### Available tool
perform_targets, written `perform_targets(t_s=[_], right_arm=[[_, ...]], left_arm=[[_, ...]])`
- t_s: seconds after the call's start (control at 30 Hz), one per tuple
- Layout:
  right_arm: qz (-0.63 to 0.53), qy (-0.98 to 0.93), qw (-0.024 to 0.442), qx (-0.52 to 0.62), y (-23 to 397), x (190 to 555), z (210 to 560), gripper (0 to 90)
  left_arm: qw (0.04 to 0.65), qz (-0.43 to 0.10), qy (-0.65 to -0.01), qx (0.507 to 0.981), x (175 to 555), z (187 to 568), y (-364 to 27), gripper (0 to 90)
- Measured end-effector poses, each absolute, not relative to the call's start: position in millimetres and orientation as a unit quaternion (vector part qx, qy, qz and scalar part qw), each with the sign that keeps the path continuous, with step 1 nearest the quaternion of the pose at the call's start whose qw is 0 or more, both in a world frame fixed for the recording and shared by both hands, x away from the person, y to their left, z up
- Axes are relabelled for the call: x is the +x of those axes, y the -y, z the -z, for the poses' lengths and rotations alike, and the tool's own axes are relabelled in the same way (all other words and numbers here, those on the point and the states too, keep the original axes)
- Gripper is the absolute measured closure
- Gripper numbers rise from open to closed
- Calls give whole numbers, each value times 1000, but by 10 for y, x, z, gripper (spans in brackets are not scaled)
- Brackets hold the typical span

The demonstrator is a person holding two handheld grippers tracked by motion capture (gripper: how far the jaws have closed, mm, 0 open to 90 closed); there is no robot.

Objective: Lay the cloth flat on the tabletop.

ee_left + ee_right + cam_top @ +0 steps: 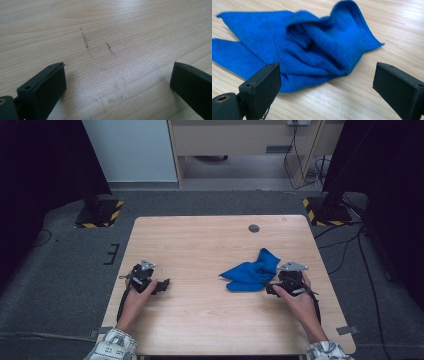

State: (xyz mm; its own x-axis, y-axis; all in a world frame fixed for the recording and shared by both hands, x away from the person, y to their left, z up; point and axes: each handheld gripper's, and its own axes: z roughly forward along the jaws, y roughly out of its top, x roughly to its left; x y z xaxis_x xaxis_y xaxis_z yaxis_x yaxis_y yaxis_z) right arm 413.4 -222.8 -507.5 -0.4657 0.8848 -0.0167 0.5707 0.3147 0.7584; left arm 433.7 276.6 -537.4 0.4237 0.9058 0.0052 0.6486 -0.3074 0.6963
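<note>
Pale wooden desk (200, 245): right claw (325, 82), gaping and empty, is nearing crumpled blue microfibre cloth (307, 47); aiming for its raised fold is advisable. Left claw (117, 82) is idling, gaping and empty, well apart from the cloth.

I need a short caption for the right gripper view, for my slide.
Open right tongs facing a crumpled blue microfibre cloth lying on the light wooden table.

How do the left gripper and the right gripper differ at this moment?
The right gripper sits right at the edge of the crumpled blue cloth, facing it; the left gripper faces bare table with faint dark scuff marks. In the high view, the right gripper is at the table's right side and the left gripper at its left, well away from the cloth. Both are open, hold nothing, and stay low over the wood.
</note>
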Motion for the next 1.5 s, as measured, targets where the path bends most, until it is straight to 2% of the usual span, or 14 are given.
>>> perform_targets(t_s=[0.53,0.83,1.03,1.27,1.47,1.5], right_arm=[[-353,-794,215,445,2054,4345,4894,75],[-355,-796,208,443,1988,4447,4935,85],[-344,-805,197,442,1900,4502,5036,121],[-337,-813,199,430,1847,4528,5105,219],[-332,-818,193,429,1813,4546,5154,253],[-330,-820,191,427,1803,4547,5166,280]], left_arm=[[316,-204,-497,782,4337,5374,-2765,0],[316,-204,-497,782,4337,5374,-2766,0],[316,-204,-497,783,4337,5374,-2766,0],[316,-204,-496,783,4337,5374,-2766,0],[316,-204,-496,783,4337,5374,-2766,0],[316,-204,-496,783,4337,5374,-2765,0]])
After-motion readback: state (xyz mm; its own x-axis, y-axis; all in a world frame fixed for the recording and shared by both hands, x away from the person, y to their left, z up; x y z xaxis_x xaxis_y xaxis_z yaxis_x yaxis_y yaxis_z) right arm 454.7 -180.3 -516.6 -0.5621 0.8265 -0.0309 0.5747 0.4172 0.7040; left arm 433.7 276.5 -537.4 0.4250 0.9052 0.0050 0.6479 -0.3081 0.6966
